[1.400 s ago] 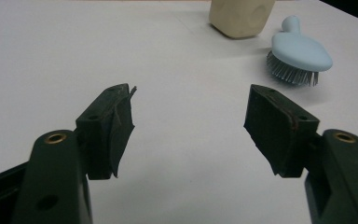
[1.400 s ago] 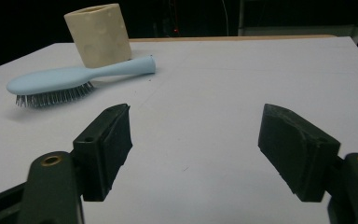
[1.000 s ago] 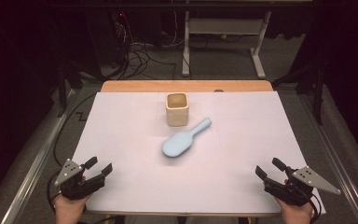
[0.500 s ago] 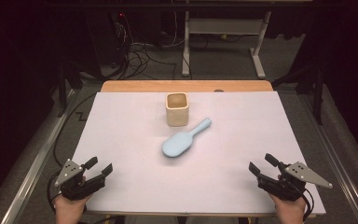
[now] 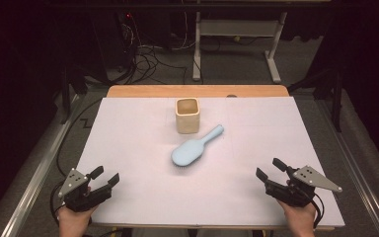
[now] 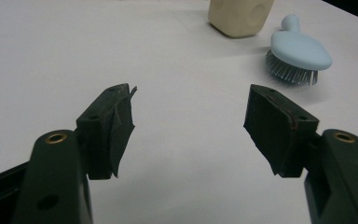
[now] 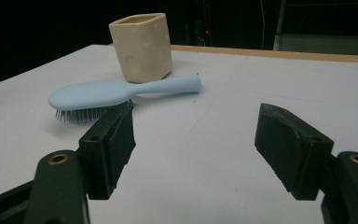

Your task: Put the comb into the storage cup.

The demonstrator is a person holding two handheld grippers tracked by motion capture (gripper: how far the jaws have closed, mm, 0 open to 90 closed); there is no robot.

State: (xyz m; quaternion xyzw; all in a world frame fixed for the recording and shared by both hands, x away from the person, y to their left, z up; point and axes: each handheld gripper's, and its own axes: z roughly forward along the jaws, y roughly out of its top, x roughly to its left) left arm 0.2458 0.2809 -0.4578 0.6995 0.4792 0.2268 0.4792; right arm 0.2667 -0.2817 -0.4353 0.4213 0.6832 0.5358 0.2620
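High view, smooth blue plastic hairbrush [image 5: 193, 151] w/ bristles down, squarish cream cup [image 5: 187, 115], left gripper [image 5: 106, 177] & right gripper [image 5: 270, 169] jaws apart.

pale blue hairbrush [image 5: 193, 151] — cream, maybe beige, cup [image 5: 187, 115]

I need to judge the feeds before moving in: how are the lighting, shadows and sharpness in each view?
High view: white table cover evenly lit, surroundings dark, hairbrush throws only a faint shadow. Left gripper view: jaws large and soft, hairbrush bristles fairly crisp, beige cup cut off at the top edge. Right gripper view: hairbrush and cup clear against black background, soft shadow under the bristles.
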